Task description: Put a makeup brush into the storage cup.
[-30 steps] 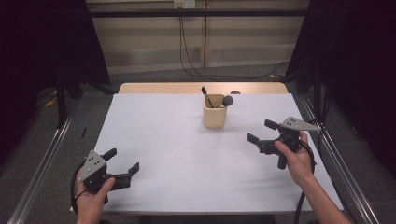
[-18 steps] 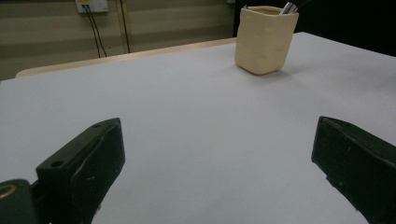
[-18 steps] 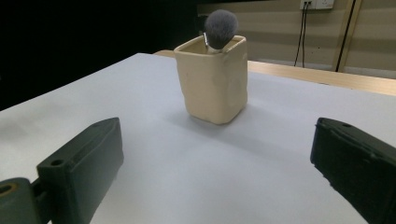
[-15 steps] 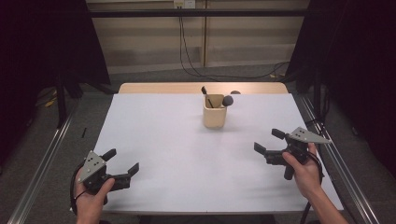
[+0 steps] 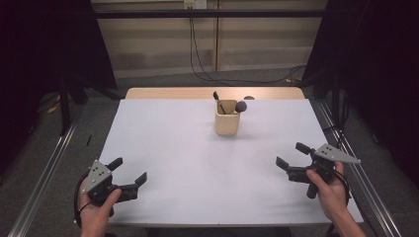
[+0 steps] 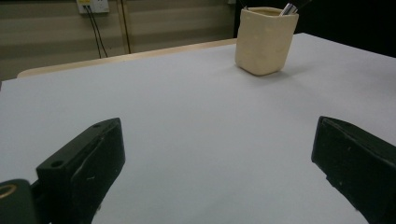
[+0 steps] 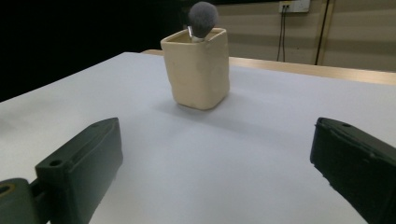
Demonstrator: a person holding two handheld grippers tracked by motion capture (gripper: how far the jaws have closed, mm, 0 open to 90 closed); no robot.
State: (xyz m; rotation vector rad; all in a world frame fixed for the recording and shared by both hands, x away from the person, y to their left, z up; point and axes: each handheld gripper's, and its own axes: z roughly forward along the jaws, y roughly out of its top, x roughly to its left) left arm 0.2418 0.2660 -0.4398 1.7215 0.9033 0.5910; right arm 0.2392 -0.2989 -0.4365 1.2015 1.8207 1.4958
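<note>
High view, A: Both tools sat low at the near edge of the white table. Left gripper had its jaws spread wide, nothing between them. Right gripper likewise gaped, empty.

B: And the holder?

A: The cream cup stood upright toward the far edge, well apart from both. A round grey brush and a thin dark-tipped tool rose from it.

B: Advice for the reach?

A: Probably go with the right, approach from above, close on the brush handle just under the head, and lift straight so the cup didn't tip.
</note>
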